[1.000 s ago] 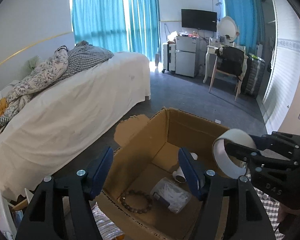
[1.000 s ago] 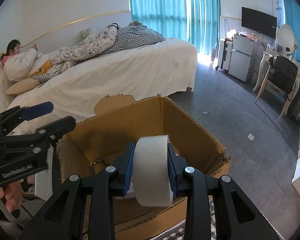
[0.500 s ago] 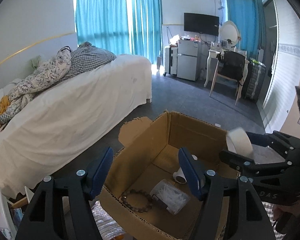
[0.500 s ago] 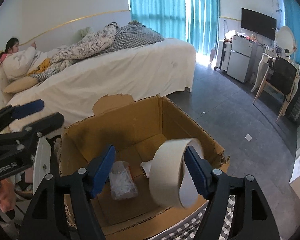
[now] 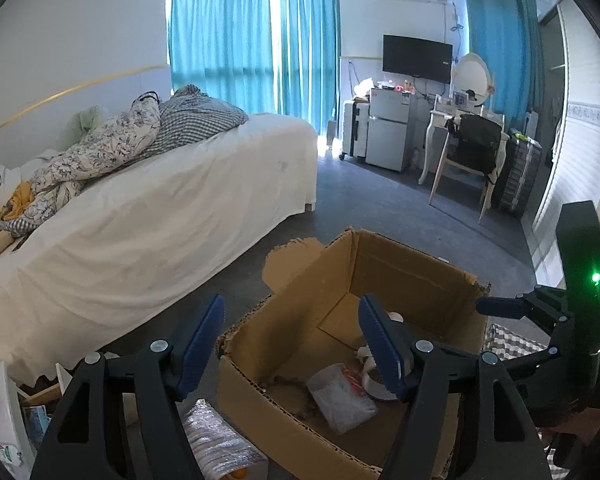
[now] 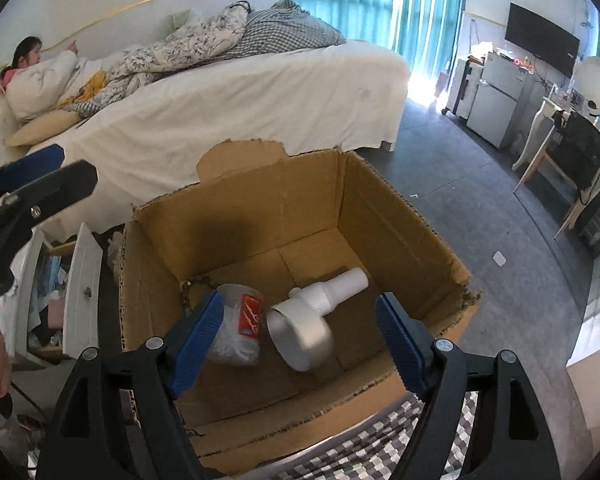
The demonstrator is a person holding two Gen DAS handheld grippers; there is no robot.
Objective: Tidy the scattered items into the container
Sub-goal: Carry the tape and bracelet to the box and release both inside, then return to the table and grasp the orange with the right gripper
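Brown cardboard box (image 6: 236, 216) holding a white plastic pipe fitting (image 6: 320, 304), a clear bag (image 6: 236, 328) with a red label, and brown beads (image 5: 288, 392). Blue pads on black grippers. White sheet over the bed (image 6: 260, 108); floral and grey-checked bedding (image 5: 140, 140). Teal curtains (image 5: 220, 40). Dark grey floor (image 6: 480, 208). Black-and-white checked cloth (image 6: 360, 452).

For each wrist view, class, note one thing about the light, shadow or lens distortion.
Left wrist view: the teal curtains are backlit, and a bright patch glares on the floor beside the bed; black fisheye corners. Right wrist view: a dark shadow falls on the back wall of the cardboard box; the floor's edge bows with the lens.
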